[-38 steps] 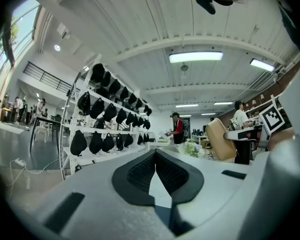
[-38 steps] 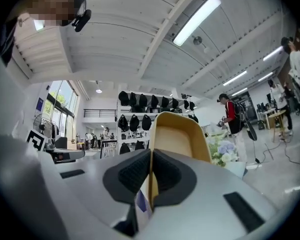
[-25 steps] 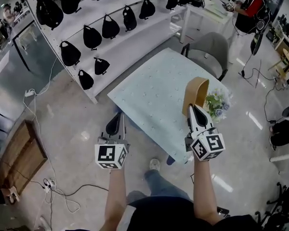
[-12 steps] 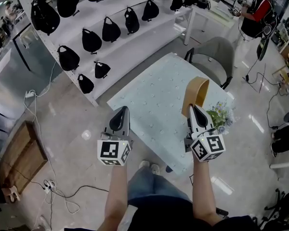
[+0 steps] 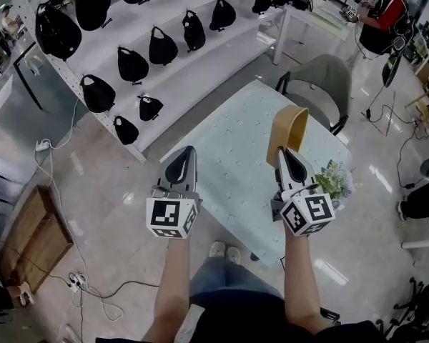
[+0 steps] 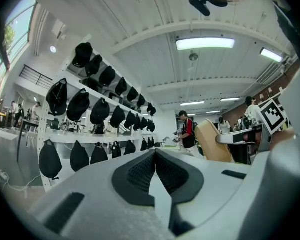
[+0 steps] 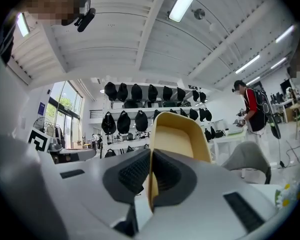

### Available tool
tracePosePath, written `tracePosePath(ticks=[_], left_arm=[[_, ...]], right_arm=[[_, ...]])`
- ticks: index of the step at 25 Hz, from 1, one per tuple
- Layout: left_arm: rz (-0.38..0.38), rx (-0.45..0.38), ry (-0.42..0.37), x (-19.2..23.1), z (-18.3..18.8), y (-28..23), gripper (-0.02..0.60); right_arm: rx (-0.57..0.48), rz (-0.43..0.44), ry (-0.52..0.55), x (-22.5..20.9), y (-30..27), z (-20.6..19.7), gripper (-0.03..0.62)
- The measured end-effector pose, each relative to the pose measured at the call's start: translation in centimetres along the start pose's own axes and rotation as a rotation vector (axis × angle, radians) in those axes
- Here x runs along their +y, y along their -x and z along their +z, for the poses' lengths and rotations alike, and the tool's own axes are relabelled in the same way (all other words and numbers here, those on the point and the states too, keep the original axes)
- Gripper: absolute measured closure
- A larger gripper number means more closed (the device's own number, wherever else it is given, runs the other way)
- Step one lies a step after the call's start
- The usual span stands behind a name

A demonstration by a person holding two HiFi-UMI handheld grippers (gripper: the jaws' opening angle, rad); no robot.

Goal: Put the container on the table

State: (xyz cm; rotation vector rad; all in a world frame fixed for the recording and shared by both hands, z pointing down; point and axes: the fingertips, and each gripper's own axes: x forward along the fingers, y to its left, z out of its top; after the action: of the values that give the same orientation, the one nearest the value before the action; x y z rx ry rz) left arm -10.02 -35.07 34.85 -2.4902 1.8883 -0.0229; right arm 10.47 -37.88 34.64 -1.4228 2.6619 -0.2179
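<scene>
Clamping the container (image 5: 289, 126) by its rim — right gripper (image 7: 150, 158) over the table (image 5: 225, 152) edge.

Smooth matt container (image 5: 292, 126), glossy floor (image 5: 100, 191), cloth-covered table (image 5: 229, 156)

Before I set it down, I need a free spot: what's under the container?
The pale table shows below the container, flowers off to its right. The patch straight beneath it is covered.

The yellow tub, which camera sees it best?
The right gripper view: the yellow tub fills the middle, rim pinched by the right tool. The head view shows it small over the table; the left gripper view catches its side.
</scene>
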Motion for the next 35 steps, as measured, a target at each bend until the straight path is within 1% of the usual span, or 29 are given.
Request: tracePosePath(ticks=[2, 5, 7, 10, 15, 19, 23, 27, 30, 33, 35], left_arm=[[-0.014, 0.006, -0.002, 0.5, 0.0, -1.6, 0.574], [-0.034, 0.026, 0.001, 1.2, -0.6, -4.6, 0.574], [-0.05, 0.041, 0.011, 1.5, -1.5, -6.8, 0.574], [-0.081, 0.08, 0.022, 1.7, -3.9, -10.3, 0.574], [-0.131, 0.169, 0.039, 1.7, -10.0, -15.7, 0.574], [-0.149, 0.263, 0.061, 1.9, -16.0, -19.1, 0.574], [-0.171, 0.372, 0.087, 2.1, -22.2, -22.0, 0.574], [-0.163, 0.5, 0.087, 2.5, -27.8, -23.8, 0.574], [-0.14, 0.584, 0.087, 2.9, -31.1, -24.2, 0.574], [-0.108, 0.641, 0.107, 3.7, -33.2, -24.1, 0.574], [-0.097, 0.662, 0.125, 4.0, -34.1, -23.7, 0.574]], right_arm=[[0.014, 0.003, -0.001, 0.1, -1.6, -0.2, 0.582], [0.062, 0.008, 0.008, 0.1, -4.4, -1.6, 0.581], [0.1, 0.008, 0.006, -0.1, -6.3, -3.0, 0.582], [0.167, -0.002, -0.003, -1.0, -9.3, -5.9, 0.582], [0.325, -0.012, 0.014, -3.2, -14.0, -13.0, 0.582], [0.456, -0.025, 0.021, -5.1, -16.8, -19.4, 0.582], [0.587, -0.015, 0.023, -6.6, -19.5, -25.4, 0.582], [0.678, 0.02, 0.035, -7.0, -21.9, -30.1, 0.58], [0.758, 0.056, 0.082, -6.7, -22.9, -33.0, 0.58], [0.837, 0.087, 0.138, -6.3, -23.4, -35.3, 0.58], [0.876, 0.101, 0.152, -6.2, -23.5, -36.3, 0.578]])
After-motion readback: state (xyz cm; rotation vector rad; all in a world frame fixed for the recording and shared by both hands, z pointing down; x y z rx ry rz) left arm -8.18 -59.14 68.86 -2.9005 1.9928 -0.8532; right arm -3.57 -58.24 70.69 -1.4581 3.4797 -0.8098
